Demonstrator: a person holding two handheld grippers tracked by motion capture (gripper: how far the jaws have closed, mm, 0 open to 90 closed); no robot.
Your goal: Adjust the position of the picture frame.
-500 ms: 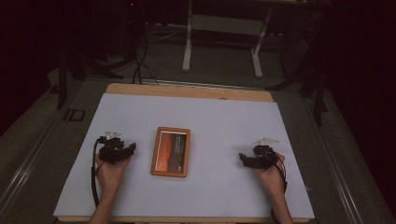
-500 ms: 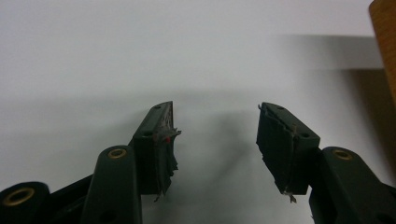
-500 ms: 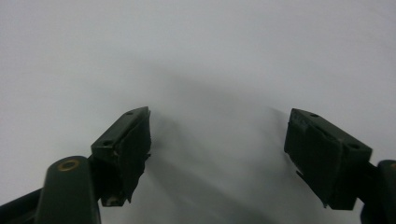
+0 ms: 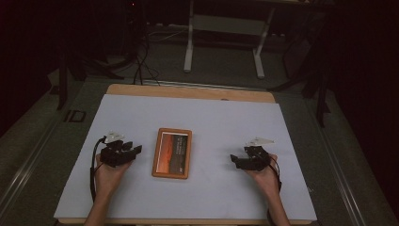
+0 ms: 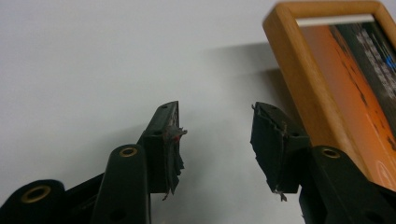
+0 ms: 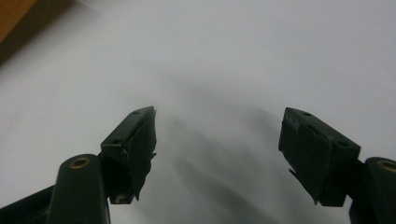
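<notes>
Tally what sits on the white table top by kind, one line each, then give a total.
Wooden-framed picture: 1
Hand-held gripper: 2, the left hand-held gripper beside the frame and the right hand-held gripper farther off, both with jaws apart and nothing between them
Total: 3, all on the white table top

Framed picture (image 4: pixel 172 152) lies flat on the table (image 4: pixel 207 113), a bit left of centre and toward the near edge. Left gripper (image 4: pixel 133 151) sits just beside its left side, nothing between the jaws; right gripper (image 4: pixel 235 161) is well apart on the right, pointing in at it. Behind the table: desk frame (image 4: pixel 223 40) on the floor, cables (image 4: pixel 141 66) to its left.
</notes>
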